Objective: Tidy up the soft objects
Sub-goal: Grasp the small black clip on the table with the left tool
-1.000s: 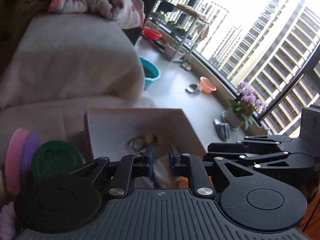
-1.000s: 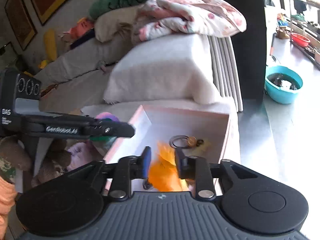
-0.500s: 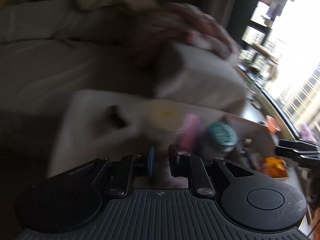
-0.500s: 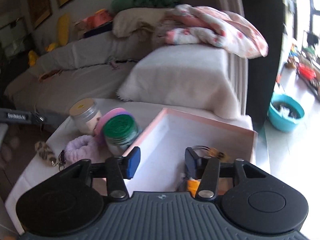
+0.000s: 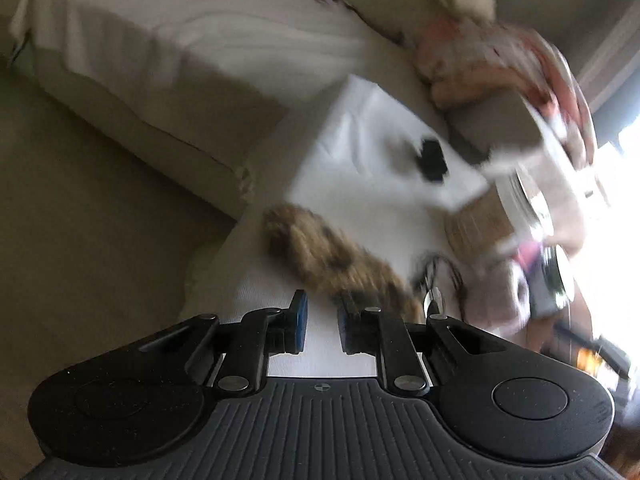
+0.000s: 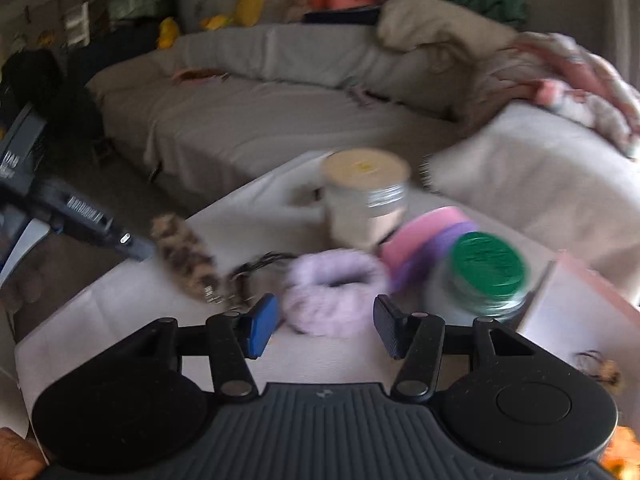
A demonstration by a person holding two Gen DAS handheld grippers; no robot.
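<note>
A fluffy leopard-print tail (image 5: 332,256) lies on the white table (image 5: 360,152), just ahead and right of my left gripper (image 5: 322,320), which is shut with nothing between its blue pads. In the right wrist view the same tail (image 6: 184,256) lies left of a lilac fluffy scrunchie (image 6: 332,292). My right gripper (image 6: 324,320) stands open just short of that scrunchie, nothing between its fingers. The left gripper's body (image 6: 80,216) shows at the left, beside the tail. Both views are blurred by motion.
Behind the scrunchie stand a cream-lidded jar (image 6: 366,196), a green-lidded jar (image 6: 486,272) and pink and purple discs (image 6: 424,236). A pink box (image 6: 580,312) sits at the right, with something orange (image 6: 620,456) at the lower corner. Black hair ties (image 6: 256,268) lie between tail and scrunchie. A sofa with blankets runs behind.
My right gripper opened, left the orange thing at the pink box and swung left to the scrunchie. My left gripper, still shut, rolled and swung from the box to the leopard tail.
</note>
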